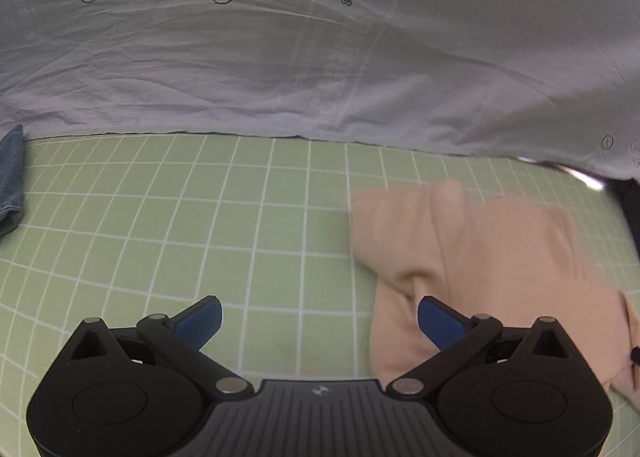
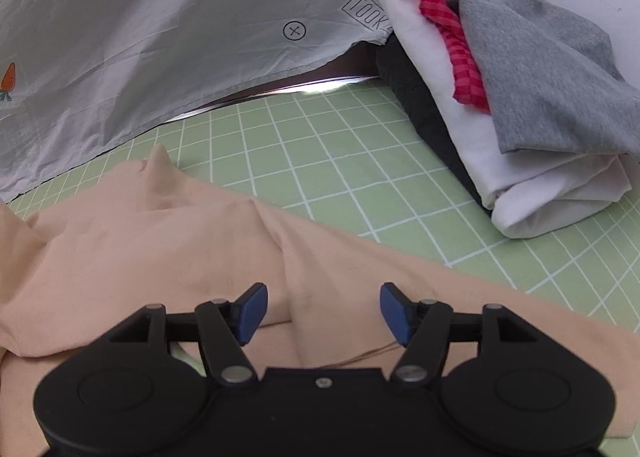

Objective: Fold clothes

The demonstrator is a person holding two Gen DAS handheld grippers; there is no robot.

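In the left wrist view the left claw is spread wide and empty over the green gridded mat, the peach garment lying to its right, so a grab here would miss the cloth. In the right wrist view the right claw is held open over the garment's raised fold, apparently gripping nothing; a closing there could pinch several layers, and a sweep right could be caught on the stacked clothes.

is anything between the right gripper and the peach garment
Nothing visible. The right gripper hovers open directly over the peach garment; the stack of clothes sits off to one side.

Denim cloth cropped (jeans, perhaps).
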